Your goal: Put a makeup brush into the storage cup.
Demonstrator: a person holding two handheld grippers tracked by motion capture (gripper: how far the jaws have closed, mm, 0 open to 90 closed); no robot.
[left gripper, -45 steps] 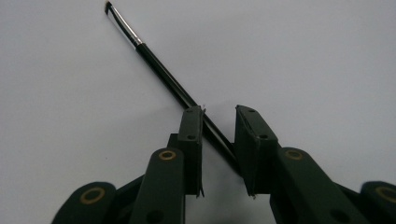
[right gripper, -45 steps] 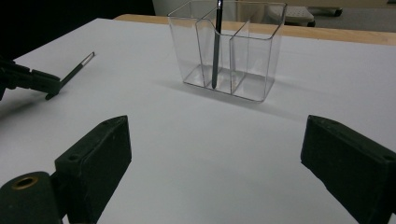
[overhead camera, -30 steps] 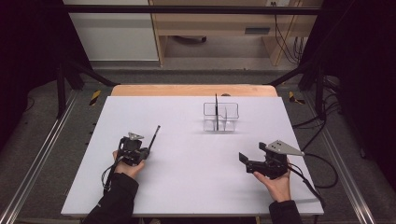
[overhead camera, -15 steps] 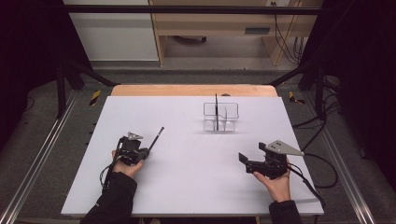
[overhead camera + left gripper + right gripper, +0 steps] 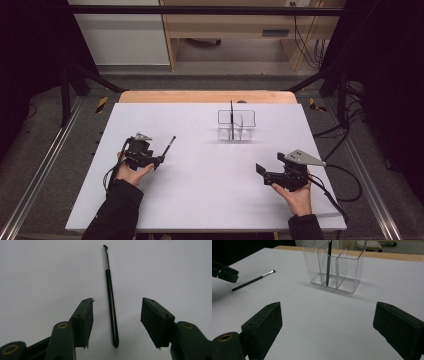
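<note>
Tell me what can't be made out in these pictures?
- Brush on the table: its tip is too small in the high view to judge its shape.
- Second brush in the clear holder: its top is cut off by the right gripper view's upper edge.
- Left gripper: its jaws are too small in the high view to tell their gap.

My slim black makeup brush [image 5: 111, 302] lies flat on the white table [image 5: 210, 190] — silver ferrule, bristle tip away from me.
</note>
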